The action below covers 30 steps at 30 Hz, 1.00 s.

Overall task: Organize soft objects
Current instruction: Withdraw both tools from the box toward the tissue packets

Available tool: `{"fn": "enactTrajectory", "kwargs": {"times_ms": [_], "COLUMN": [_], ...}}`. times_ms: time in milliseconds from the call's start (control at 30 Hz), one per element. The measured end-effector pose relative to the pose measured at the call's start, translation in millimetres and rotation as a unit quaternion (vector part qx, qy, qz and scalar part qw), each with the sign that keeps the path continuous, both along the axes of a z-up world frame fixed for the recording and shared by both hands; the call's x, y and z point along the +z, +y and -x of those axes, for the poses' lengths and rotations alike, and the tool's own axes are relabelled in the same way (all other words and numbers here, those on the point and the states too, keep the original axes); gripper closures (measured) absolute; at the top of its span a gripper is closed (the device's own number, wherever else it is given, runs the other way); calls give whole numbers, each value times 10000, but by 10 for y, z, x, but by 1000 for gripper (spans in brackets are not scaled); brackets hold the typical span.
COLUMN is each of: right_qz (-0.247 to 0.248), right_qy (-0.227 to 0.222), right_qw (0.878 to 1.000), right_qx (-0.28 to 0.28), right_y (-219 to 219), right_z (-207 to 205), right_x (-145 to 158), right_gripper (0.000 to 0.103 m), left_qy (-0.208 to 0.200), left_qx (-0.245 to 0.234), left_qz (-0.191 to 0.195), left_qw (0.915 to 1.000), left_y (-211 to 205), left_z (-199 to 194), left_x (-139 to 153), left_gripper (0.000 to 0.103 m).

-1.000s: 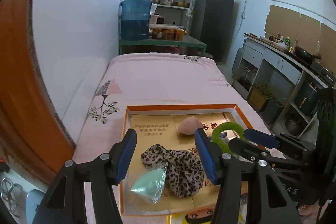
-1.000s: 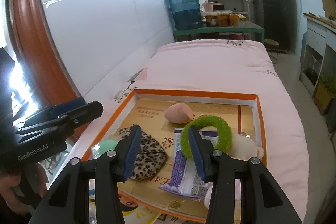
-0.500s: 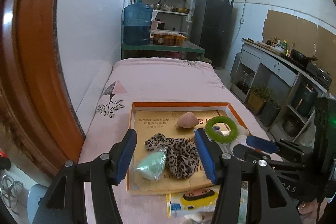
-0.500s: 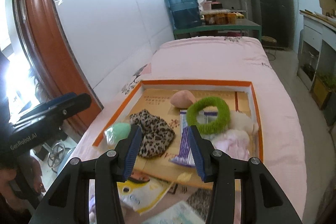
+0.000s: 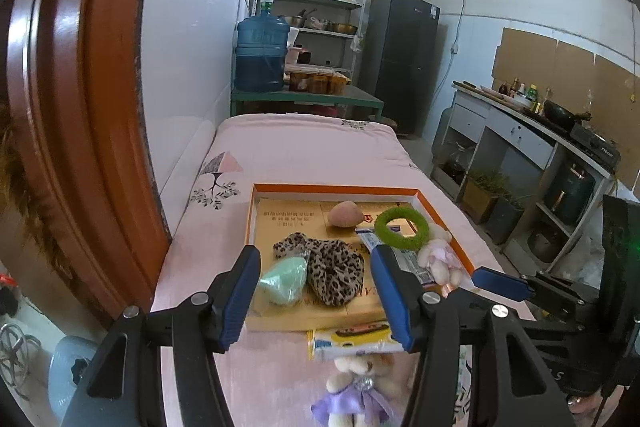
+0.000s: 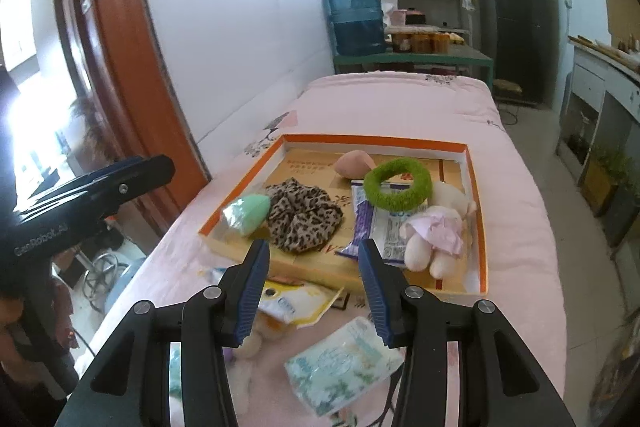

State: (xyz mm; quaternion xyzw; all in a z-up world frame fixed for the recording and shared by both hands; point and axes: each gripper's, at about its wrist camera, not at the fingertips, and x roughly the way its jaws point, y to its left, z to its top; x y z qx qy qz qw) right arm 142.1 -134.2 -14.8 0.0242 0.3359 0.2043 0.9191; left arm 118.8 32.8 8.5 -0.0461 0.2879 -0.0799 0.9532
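Note:
An orange-rimmed box [image 5: 336, 187] [image 6: 372, 139] lies on the pink bed. It holds a leopard scrunchie [image 5: 328, 265] [image 6: 302, 217], a mint sponge [image 5: 282, 281] [image 6: 246, 213], a pink sponge [image 5: 345, 214] [image 6: 354, 163], a green fuzzy ring [image 5: 402, 229] [image 6: 398, 183], a tissue pack [image 6: 372, 223] and a small plush bear in pink [image 5: 438, 259] [image 6: 436, 235]. My left gripper [image 5: 314, 301] hangs open above the box's near edge. My right gripper [image 6: 314, 293] is open too, over the items in front of the box. Neither holds anything.
Outside the box on the bed lie a yellow packet [image 5: 352, 343] [image 6: 298, 303], a purple-dressed bear [image 5: 356, 391] and a green-white tissue pack [image 6: 344, 359]. A brown door frame [image 5: 80, 107] stands left; a blue water jug [image 5: 261, 55], shelves, fridge and counter fill the back.
Both grippers have pulled back from the box, which looks smaller now. The packets and purple bear in front of it have come into view. Jaw openings are unchanged.

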Motion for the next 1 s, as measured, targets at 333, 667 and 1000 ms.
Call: {"fn": "enactTrajectory", "kwargs": {"times_ms": [333, 667, 1000], "right_qz": [-67, -48, -30], "right_qy": [17, 204, 486], "right_qw": [9999, 9997, 9986], "right_qx": [-76, -142, -216], "right_y": [-14, -27, -45], "right_z": [313, 498, 583], "right_x": [21, -104, -325], "right_gripper": [55, 51, 44], "left_qy": [-86, -60, 82], "left_qx": [35, 5, -147], "left_qz": [-80, -53, -7], "left_qw": [9999, 10000, 9999], "left_y": [55, 142, 128], "left_z": [272, 448, 616], "left_x": [-76, -207, -423], "left_gripper": [46, 46, 46]}}
